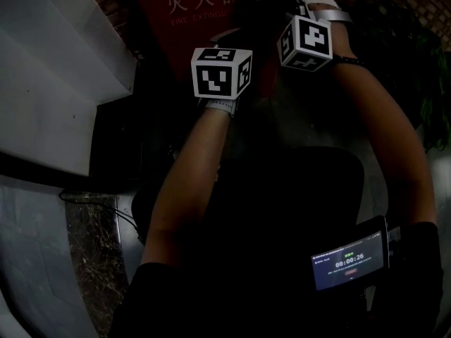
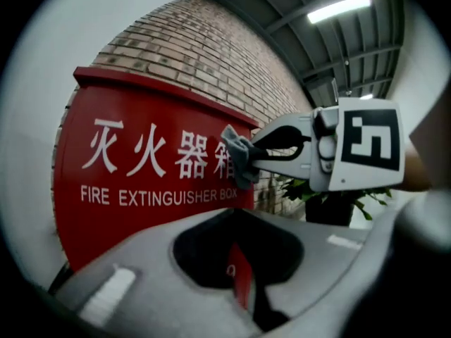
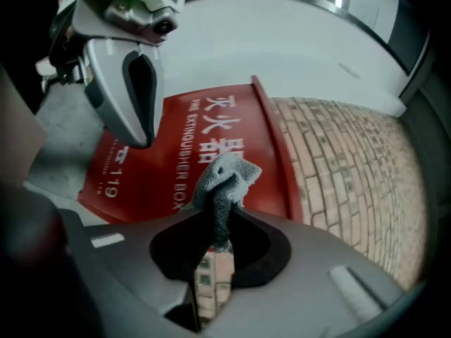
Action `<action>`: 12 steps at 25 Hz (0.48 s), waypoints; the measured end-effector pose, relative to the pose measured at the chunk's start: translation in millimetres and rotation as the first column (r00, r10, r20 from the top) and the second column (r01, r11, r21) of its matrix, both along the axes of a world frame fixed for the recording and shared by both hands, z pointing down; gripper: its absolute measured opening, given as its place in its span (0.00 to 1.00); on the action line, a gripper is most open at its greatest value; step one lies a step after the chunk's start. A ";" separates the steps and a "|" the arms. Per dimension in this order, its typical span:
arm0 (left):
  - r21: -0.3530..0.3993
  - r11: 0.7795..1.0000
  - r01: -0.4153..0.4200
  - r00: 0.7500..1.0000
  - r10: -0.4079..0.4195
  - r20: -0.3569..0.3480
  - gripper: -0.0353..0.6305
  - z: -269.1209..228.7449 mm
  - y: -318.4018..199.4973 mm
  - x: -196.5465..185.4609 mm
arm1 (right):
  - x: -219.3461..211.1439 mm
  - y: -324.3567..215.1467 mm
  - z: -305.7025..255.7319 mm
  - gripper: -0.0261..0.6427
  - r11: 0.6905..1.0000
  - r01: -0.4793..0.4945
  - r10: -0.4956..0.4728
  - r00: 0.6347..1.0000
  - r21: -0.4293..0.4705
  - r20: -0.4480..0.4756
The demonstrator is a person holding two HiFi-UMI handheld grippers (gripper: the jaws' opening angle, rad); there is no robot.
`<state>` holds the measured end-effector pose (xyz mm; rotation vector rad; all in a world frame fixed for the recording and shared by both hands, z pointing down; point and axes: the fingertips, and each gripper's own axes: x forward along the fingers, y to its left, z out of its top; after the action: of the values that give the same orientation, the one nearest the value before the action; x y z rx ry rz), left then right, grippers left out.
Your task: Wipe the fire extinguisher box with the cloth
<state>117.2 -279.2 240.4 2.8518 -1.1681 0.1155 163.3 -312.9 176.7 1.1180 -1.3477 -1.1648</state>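
We're pinching the grey cloth [image 3: 227,178] in the right gripper [image 3: 215,248], up by the red fire extinguisher box [image 3: 158,164]. The left gripper [image 2: 243,284] is closed and empty. Guessing the wiping's barely underway, with most of the front left.

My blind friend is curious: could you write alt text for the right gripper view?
The right gripper pinches a grey cloth, held up before a red fire extinguisher box by a brick wall. The left gripper shows at upper left.
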 end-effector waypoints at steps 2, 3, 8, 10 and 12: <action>0.015 1.000 0.016 1.000 -0.016 0.002 0.06 -17.0 -4.7 -0.2 | -2.5 -2.9 -21.7 0.12 0.999 0.003 -0.003 1.000 0.036 -0.009; 0.024 0.999 0.023 1.000 -0.023 0.001 0.06 -25.1 -6.9 -0.1 | -4.1 -4.9 -30.8 0.12 0.999 0.006 -0.005 1.000 0.051 -0.018; 0.057 0.998 0.034 0.999 -0.033 -0.020 0.06 -53.0 -12.5 5.4 | -2.1 -18.6 -59.1 0.12 0.996 0.007 -0.004 0.999 0.087 -0.036; 0.061 0.998 0.021 0.999 -0.019 -0.035 0.06 -57.4 -10.1 10.2 | 1.4 -21.2 -61.8 0.12 0.996 0.002 0.002 0.999 0.090 -0.041; 0.069 0.998 0.013 0.999 -0.010 -0.038 0.06 -58.3 -7.1 14.0 | 3.3 -21.9 -59.7 0.12 0.995 -0.002 0.007 0.999 0.098 -0.054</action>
<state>131.2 -286.3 182.2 2.8923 -1.2047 0.0204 166.7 -334.8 117.0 1.1498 -1.2575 -1.2606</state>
